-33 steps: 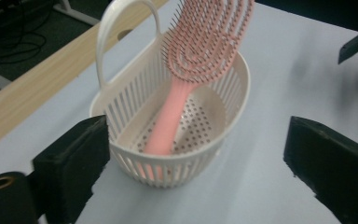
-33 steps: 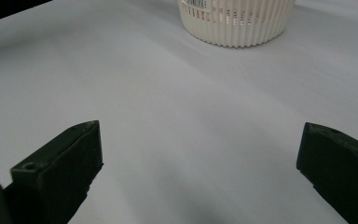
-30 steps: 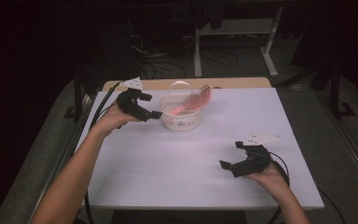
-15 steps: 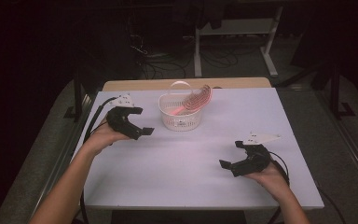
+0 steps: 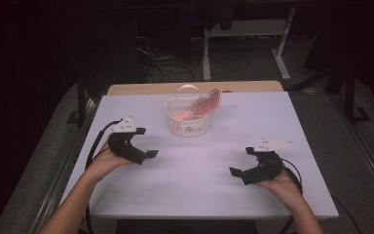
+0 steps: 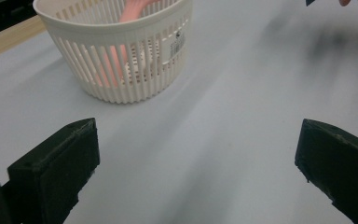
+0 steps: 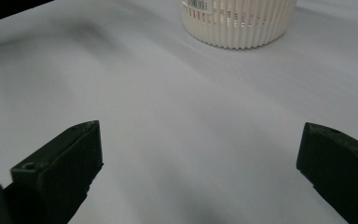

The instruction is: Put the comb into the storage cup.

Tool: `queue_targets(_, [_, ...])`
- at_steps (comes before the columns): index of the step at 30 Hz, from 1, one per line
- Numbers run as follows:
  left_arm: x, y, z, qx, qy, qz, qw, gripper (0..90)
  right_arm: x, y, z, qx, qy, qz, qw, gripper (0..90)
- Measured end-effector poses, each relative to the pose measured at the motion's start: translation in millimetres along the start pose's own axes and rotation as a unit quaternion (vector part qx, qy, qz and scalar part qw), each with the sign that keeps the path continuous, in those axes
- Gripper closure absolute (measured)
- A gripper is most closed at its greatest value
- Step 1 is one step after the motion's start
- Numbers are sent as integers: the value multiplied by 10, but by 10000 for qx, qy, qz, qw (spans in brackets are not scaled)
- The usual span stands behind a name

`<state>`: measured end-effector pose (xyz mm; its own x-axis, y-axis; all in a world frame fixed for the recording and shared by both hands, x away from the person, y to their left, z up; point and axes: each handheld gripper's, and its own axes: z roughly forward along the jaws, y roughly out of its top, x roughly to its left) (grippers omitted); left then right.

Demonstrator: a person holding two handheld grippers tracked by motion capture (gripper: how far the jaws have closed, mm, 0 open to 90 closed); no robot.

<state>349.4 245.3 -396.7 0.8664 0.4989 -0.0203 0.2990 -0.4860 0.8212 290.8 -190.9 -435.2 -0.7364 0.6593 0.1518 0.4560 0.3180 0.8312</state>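
The white slatted basket [image 5: 188,117] stands on the table [image 5: 199,195] ahead of both tongs and between them, nearer the left tongs [image 5: 144,143] than the right tongs [image 5: 241,161]. Neither pair touches it. A pink comb-like item [image 5: 202,105] lies in the basket, its toothed end leaning over the rim on the side toward the right tongs.

In the left gripper view, the left tongs [image 6: 196,172] are released, jaws spread wide over bare table, and the basket [image 6: 116,56] sits ahead and to the left. In the right gripper view, the right tongs [image 7: 200,172] are likewise released, jaws wide apart with nothing between them, and the basket [image 7: 240,21] lies well ahead.

The basket top is cut off in both gripper views. Through the slats, the pink item [image 6: 109,65] shows only as a blurred shape; its exact type cannot be told. A barcode label [image 6: 177,44] is fixed to the basket wall; its print is illegible.
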Motion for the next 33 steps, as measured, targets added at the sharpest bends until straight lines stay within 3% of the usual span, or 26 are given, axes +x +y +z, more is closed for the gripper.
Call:
queue_targets(15, [-196, -372, -157, -220, 73, -148, 9996, 0, -8, -12, 0, 53, -35, -11, 10000, 0])
queue_targets(26, [-287, -555, -177, -292, 46, -149, 9995, 0, -12, -20, -2, 62, -58, -17, 10000, 0])
queue_targets(33, [-281, -571, -155, -221, 56, -113, 9997, 0, -11, -26, 0, 84, -74, -29, 9999, 0])
